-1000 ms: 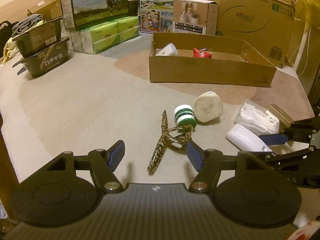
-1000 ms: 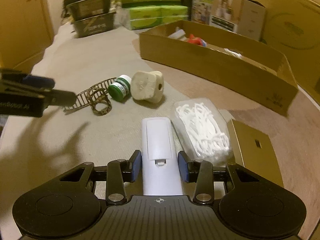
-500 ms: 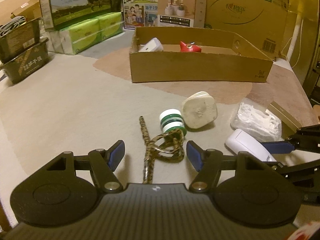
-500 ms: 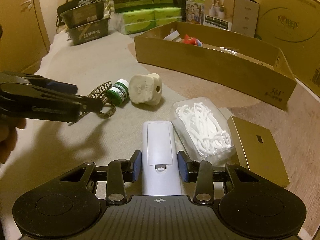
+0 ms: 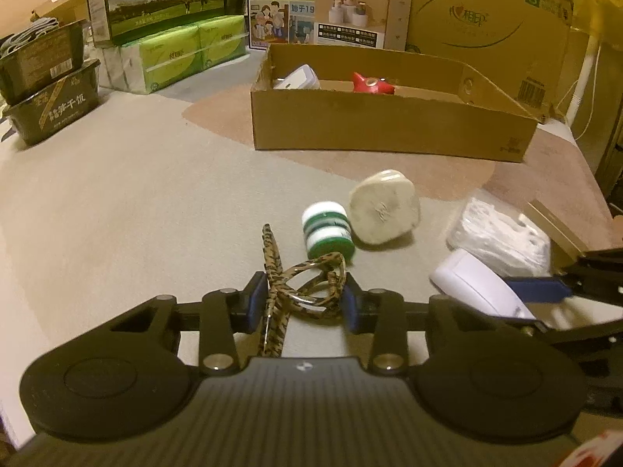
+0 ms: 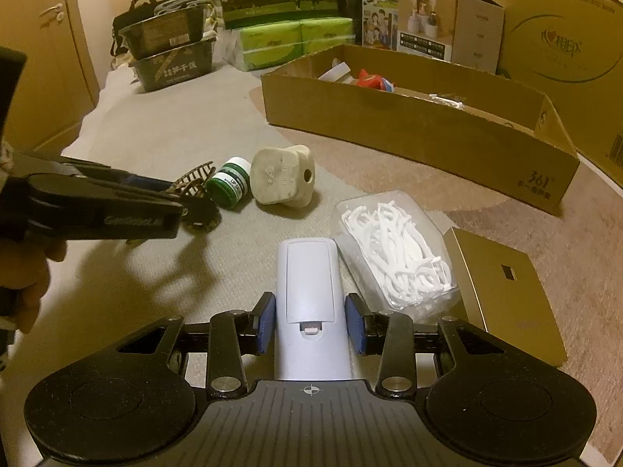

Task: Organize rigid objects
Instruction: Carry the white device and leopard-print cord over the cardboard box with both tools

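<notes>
Carpet (image 5: pixel 117 202); remote (image 6: pixel 309 303) partly claw-hidden.

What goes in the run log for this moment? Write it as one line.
left tool: shut on hair claw | right tool: shut on remote | cardboard box: awaiting both

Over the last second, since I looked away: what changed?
The left tongs moved forward and closed around the leopard hair clip, pads touching it. The right tongs stayed around the white remote. Green jar, plug and cardboard box stayed put.
</notes>
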### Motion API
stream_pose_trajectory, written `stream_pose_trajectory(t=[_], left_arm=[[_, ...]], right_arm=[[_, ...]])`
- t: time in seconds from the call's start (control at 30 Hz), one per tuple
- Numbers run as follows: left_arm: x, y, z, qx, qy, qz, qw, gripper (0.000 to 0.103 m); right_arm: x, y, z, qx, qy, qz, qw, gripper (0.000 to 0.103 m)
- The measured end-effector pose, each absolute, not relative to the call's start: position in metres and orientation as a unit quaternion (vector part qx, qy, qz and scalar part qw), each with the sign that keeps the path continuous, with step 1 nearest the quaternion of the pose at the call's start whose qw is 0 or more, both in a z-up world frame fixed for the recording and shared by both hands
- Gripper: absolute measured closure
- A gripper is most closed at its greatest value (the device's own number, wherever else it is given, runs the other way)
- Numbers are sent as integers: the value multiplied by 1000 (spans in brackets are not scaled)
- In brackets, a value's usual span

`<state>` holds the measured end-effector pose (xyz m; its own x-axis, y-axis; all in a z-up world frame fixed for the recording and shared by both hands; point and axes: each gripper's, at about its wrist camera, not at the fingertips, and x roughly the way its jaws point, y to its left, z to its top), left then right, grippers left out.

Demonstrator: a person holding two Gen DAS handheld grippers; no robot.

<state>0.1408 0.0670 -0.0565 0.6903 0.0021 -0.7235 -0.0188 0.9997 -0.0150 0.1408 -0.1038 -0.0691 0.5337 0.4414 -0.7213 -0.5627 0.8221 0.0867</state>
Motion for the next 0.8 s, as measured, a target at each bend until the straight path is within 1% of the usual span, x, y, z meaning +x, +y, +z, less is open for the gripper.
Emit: stream_pose_trajectory(t=[0.3, 0.8], left_arm=[[104, 59, -43, -13, 398, 5, 917, 67], [77, 29, 0, -8, 365, -17, 931, 67]], right_arm=[[130, -108, -61, -70, 391, 277, 875, 65], [106, -147, -13, -21, 353, 245, 903, 65]])
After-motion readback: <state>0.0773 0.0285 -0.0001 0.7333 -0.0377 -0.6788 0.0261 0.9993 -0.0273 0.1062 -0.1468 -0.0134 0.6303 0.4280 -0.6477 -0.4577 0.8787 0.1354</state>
